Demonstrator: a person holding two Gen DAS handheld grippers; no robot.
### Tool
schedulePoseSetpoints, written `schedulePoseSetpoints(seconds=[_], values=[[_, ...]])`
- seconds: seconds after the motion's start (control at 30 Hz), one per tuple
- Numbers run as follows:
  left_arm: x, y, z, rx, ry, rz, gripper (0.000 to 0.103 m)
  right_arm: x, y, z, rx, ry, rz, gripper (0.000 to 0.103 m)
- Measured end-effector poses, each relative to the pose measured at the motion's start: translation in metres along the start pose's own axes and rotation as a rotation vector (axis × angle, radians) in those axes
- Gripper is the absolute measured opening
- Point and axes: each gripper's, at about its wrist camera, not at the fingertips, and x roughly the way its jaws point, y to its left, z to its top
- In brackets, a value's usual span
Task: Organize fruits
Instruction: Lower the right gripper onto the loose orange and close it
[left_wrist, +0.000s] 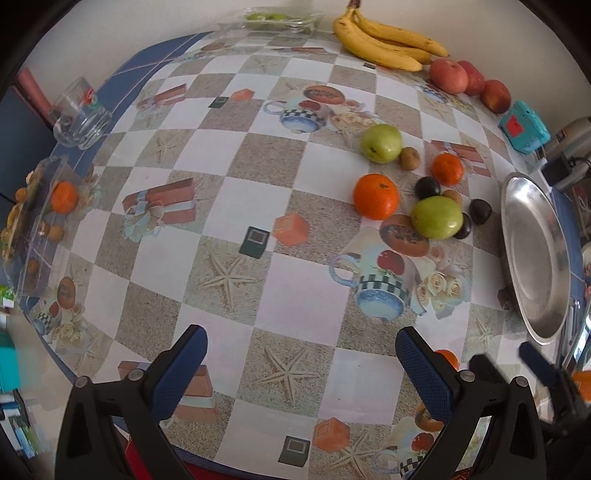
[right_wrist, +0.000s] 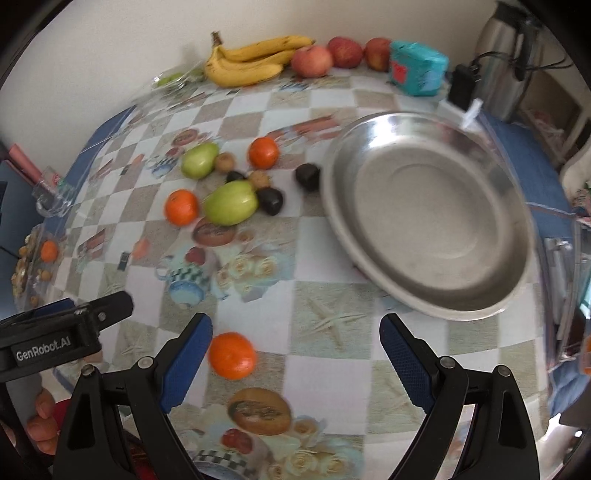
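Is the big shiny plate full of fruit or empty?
Empty. The metal plate shows only its bare silver bottom, and the oranges and green fruits lie on the tablecloth beside it.

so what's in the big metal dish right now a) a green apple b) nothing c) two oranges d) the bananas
b, the metal dish shows only its bare steel bottom in the right wrist view, while the oranges, green apples and bananas all lie on the tablecloth outside it.

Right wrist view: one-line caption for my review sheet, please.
Open right hand-held gripper poised over a lone orange beside its left finger, empty steel plate ahead on the checkered tablecloth.
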Motion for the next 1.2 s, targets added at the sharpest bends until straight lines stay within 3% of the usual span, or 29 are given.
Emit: schedulePoseSetpoints(seconds=[0.2, 0.33, 0.53, 0.7, 0.83, 1.2], values=[[0.005, 0.007, 0.001, -0.029, 0.019, -0.005, 0.103, 0.020, 0.020, -0.002, -0.039, 0.070, 0.097, 0.091], [0.005, 0.006, 0.000, -0.029, 0.024, -0.012, 0.103, 0.029, 0.029, -0.004, -0.058, 0.101, 0.126, 0.079], [0.007, 0.007, 0.001, -0.034, 0.031, -0.018, 0.103, 0.042, 0.041, -0.010, -0.098, 0.157, 0.118, 0.075], [0.009, 0.007, 0.001, -0.031, 0.037, -0.015, 0.103, 0.055, 0.047, -0.014, -0.138, 0.190, 0.079, 0.064], [0.016, 0.008, 0.002, -0.043, 0.059, -0.015, 0.103, 0.056, 0.054, -0.015, -0.169, 0.177, 0.061, 0.048], [0.035, 0.024, 0.009, -0.127, 0.108, -0.038, 0.103, 0.056, 0.056, -0.015, -0.180, 0.169, 0.049, 0.040]])
